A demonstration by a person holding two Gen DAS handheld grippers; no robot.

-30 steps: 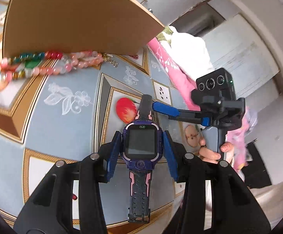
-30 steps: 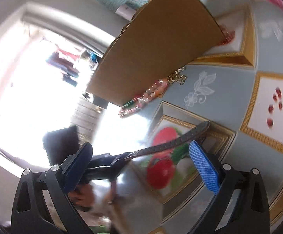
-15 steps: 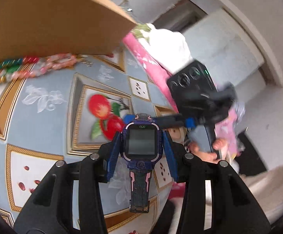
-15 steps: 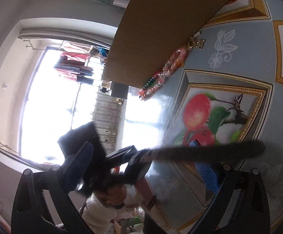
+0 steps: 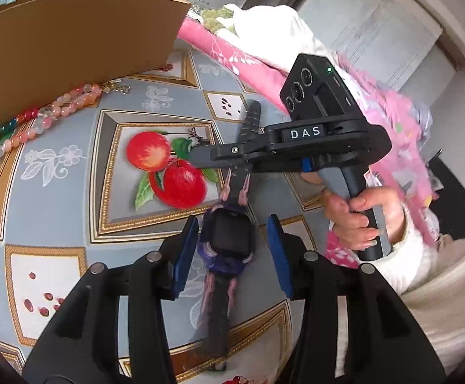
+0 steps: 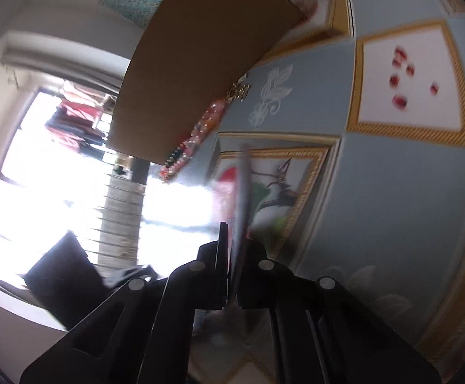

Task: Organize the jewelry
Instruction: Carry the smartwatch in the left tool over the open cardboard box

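I see open patterned surface (image 5: pixel 72 220) from about 7 to 10 o'clock of my left gripper (image 5: pixel 230 252); the cardboard box (image 5: pixel 72 38) walls off 11 o'clock, a bead necklace (image 5: pixel 40 118) lying along its base. The surface edge runs at 1 o'clock beside pink cloth (image 5: pixel 232 60). The watch (image 5: pixel 229 240), purple case, dark screen, pink-trimmed strap, sits between my left gripper's spread blue pads; whether they touch it I cannot tell. Its long axis runs 6 to 12 o'clock. My right gripper (image 5: pixel 206 156) has just pressed together on the upper strap.
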